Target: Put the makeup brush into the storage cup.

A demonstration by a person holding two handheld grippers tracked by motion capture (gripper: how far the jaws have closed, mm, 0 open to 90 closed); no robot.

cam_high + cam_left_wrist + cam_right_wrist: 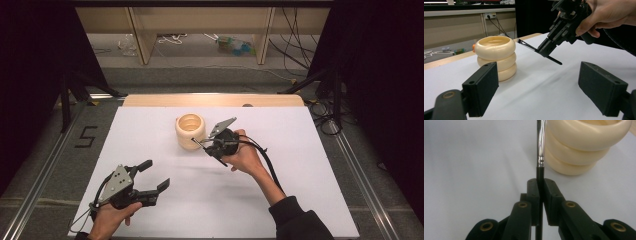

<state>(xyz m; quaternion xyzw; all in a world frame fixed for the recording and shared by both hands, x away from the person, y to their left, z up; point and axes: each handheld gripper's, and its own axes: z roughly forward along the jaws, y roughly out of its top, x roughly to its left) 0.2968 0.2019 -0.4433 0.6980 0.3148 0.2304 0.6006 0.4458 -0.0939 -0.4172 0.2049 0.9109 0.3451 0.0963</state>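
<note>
Brush (540,150) clamped in right claw (206,145), tip beside cream holder (190,130).

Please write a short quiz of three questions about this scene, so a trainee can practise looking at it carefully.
1. True or false: the right tongs are shut on the brush.
2. How do the left tongs stand? A) shut on the brush B) open, holding nothing C) shut on the holder
3. Fill in: the cream holder looks like ___ stacked rings.

Key: 1 true; 2 B; 3 three.
</note>
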